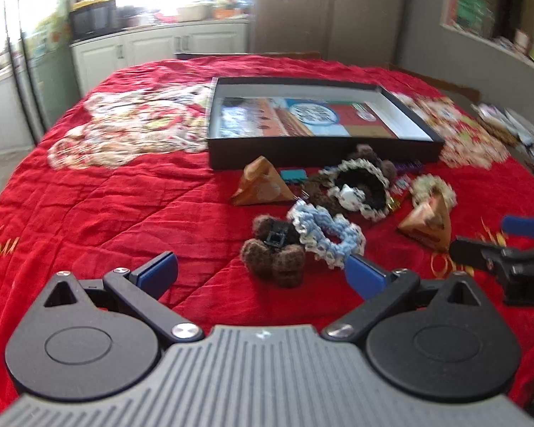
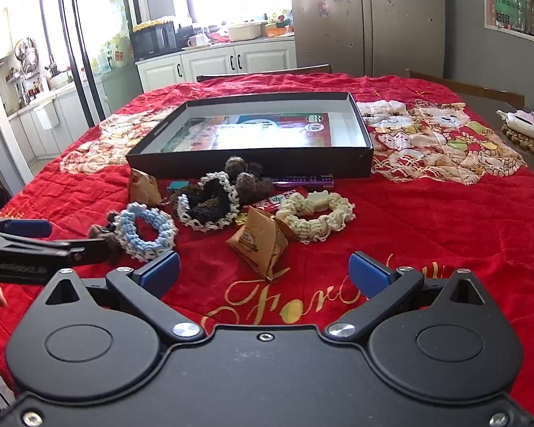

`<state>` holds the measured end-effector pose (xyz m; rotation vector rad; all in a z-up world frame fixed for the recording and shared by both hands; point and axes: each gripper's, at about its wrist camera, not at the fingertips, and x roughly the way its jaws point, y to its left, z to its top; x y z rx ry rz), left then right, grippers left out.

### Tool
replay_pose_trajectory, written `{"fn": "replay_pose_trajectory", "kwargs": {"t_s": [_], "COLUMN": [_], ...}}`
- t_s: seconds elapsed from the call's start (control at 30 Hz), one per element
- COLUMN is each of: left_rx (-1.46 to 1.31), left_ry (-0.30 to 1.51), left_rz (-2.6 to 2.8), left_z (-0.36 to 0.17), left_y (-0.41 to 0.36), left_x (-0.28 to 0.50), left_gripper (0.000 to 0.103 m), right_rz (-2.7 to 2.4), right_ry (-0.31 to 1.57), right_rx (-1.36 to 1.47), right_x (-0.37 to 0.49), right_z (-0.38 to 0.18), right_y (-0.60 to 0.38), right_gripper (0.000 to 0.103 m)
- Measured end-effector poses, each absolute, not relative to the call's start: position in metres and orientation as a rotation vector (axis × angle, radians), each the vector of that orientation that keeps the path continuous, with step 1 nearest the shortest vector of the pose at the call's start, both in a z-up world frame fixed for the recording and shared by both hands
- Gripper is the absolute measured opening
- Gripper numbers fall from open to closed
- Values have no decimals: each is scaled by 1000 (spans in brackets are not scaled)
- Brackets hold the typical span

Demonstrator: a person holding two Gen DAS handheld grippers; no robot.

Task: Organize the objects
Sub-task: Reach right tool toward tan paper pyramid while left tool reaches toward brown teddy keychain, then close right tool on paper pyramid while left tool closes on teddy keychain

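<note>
Progress: nothing is sorted yet, as far as I can judge; the black box (image 2: 249, 163) holds only its printed liner and every loose item lies outside it.
Box: it sits open on the red-covered tabletop (image 2: 445, 220), just beyond the pile.
Pile: blue scrunchie (image 2: 147, 231), black-and-white scrunchie (image 2: 208, 203), cream scrunchie (image 2: 315, 213), two brown paper pyramids (image 2: 258, 243) (image 1: 261, 183), brown fuzzy hair clip (image 1: 274, 252), a teal item (image 1: 293, 175), some wrapped bars (image 2: 302, 179) against the box wall (labels too small to read).
Left tool (image 1: 263, 274): jaws wide and empty, low over the cloth, the fuzzy clip and blue scrunchie just ahead between its fingers.
Right tool (image 2: 263, 270): jaws wide and empty, facing the nearer paper pyramid.
Left to do: I reckon all of it, piece by piece into the box.
Likely first: the clip for my left, the pyramid for my right (a guess).
</note>
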<state>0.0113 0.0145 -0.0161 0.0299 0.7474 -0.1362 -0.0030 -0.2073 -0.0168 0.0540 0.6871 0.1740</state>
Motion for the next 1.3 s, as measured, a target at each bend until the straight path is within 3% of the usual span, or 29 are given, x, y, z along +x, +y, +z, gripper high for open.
{"fn": "replay_pose_trajectory", "kwargs": {"t_s": [0.23,0.5,0.67,0.87,1.3], "left_rx": [176,158,125,90,47], "left_ry": [733,762,758,756,718], "left_rz": [-194,-217,-243,-279,-292], "left_z": [-29,-45,-47,-47,-31], "left_y": [9,16,17,19,29], "left_x": [21,44,48,52,46], "left_gripper": [98,82,65,44,41], "right_rz": [195,229,251,264,295], "right_ry": [718,675,689,716,695], "right_rx": [39,-47,-77,-59,-37], "right_x": [12,23,33,41,38], "right_z": [-28,-33,-39,-47,-37], "right_y": [-212,-201,-193,-194,-199], "right_gripper": [79,66,49,40,35]}}
